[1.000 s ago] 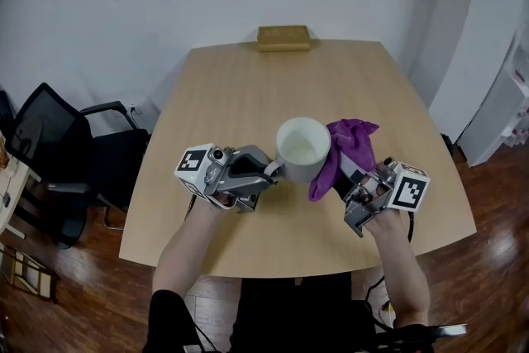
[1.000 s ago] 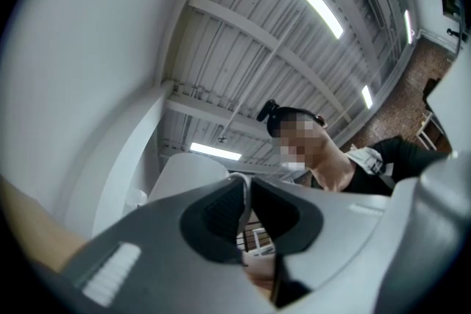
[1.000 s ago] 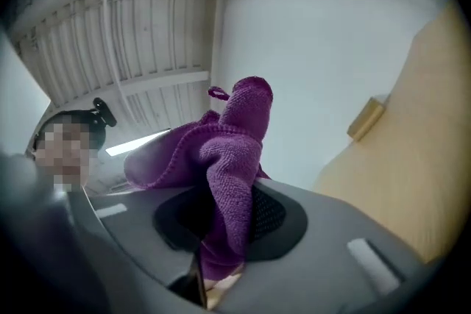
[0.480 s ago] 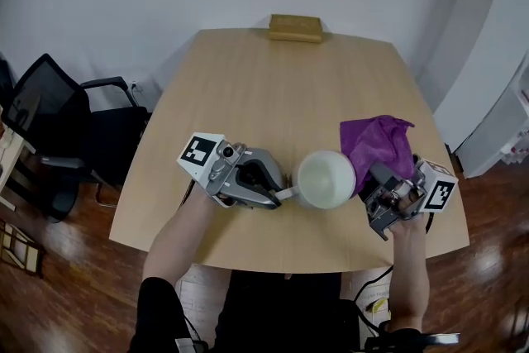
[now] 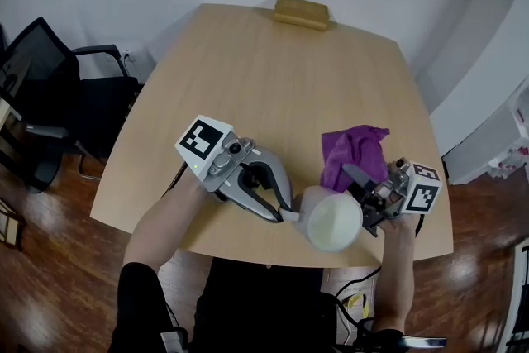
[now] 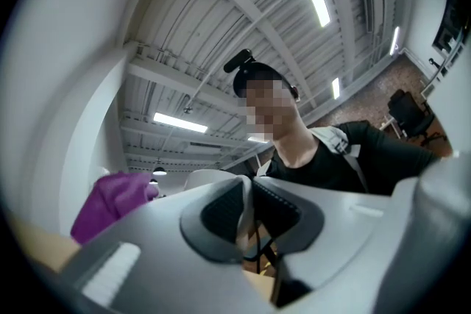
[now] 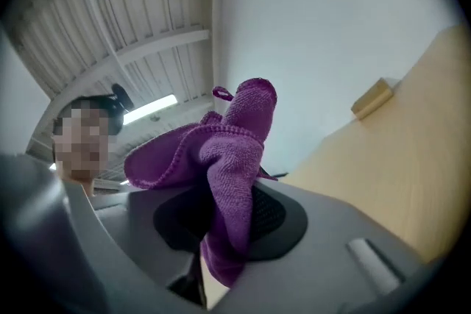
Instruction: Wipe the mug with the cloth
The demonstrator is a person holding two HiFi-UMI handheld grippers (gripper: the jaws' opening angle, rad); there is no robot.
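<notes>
A white mug (image 5: 335,221) hangs tilted over the table's near edge, its mouth turned up toward the head camera. My left gripper (image 5: 288,215) is shut on the mug's handle; in the left gripper view the thin white handle (image 6: 246,220) sits pinched between the dark pads, with the mug's body (image 6: 206,176) just beyond. A purple cloth (image 5: 355,149) bunches behind and to the right of the mug. My right gripper (image 5: 349,173) is shut on it. In the right gripper view the cloth (image 7: 232,158) stands up from between the pads.
The wooden table (image 5: 264,87) carries a small wooden block (image 5: 302,12) at its far edge. A black office chair (image 5: 50,95) stands off the table's left side. A white cabinet (image 5: 496,128) is at the right. The person's torso lies close behind the near edge.
The mug has come toward the near edge and tipped its mouth upward. The cloth, draped against the mug a second ago, swung out to the right and now sits behind it.
</notes>
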